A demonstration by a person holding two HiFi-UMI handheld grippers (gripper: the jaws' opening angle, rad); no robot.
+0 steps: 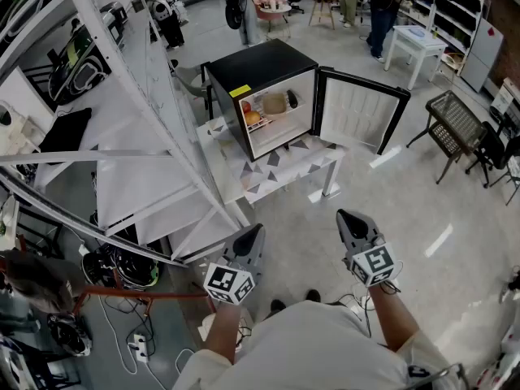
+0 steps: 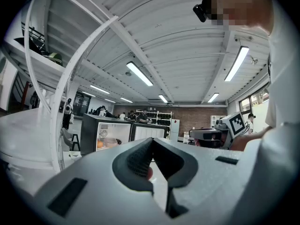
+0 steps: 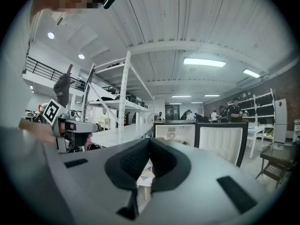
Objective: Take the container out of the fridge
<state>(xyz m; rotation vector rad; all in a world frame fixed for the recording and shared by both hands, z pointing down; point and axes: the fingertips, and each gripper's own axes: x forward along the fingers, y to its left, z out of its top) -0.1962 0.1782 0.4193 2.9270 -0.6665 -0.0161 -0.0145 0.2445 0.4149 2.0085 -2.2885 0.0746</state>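
Here, open fridge on patterned table, grey floor

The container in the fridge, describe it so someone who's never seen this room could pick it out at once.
Find the black mini fridge on the low white table, door open. In the upper part of its white interior sits the container. It is the pale beige one, between orange and red fruit on its left and a small dark item on its right.
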